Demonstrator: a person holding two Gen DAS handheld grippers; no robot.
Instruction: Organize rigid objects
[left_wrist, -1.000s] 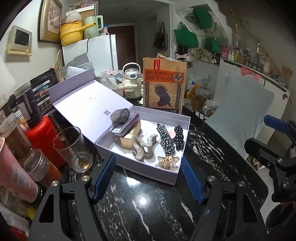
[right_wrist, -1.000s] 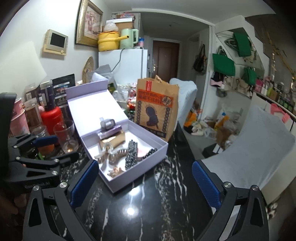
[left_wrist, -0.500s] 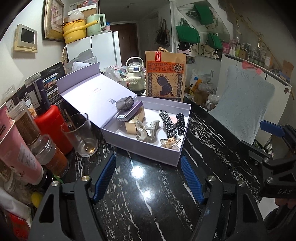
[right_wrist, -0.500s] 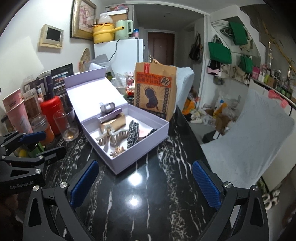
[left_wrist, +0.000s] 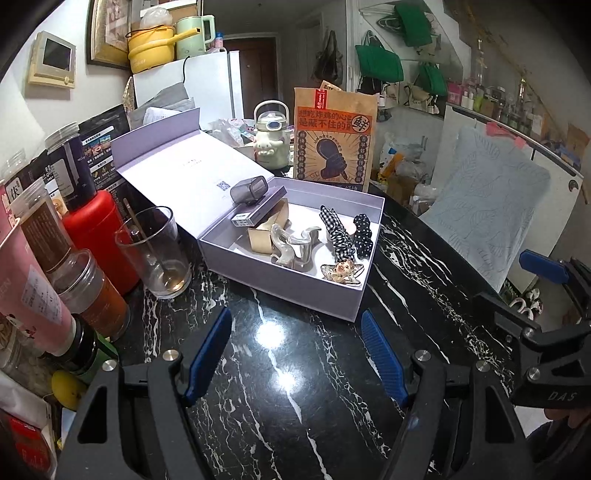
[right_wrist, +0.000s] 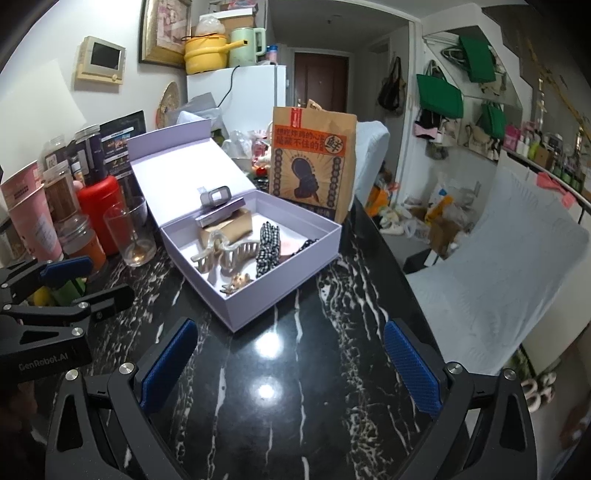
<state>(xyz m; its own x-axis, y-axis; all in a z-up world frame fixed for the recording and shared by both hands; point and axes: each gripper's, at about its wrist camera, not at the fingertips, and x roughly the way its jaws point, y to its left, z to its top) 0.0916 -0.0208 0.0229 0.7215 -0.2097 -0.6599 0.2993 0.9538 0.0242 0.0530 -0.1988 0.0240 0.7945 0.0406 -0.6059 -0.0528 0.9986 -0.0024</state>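
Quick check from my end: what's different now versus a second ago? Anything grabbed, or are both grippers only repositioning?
Nothing was grabbed or released. Both wrist views now show more of the black marble table in front of the lavender box, so the grippers backed off a little. The left gripper and right gripper are open and empty as before. The clips, the box lid and the glass kept their places.

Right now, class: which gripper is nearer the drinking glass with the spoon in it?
Left. The left gripper hangs just right of the glass; the right gripper sits farther right, beyond the lavender box.
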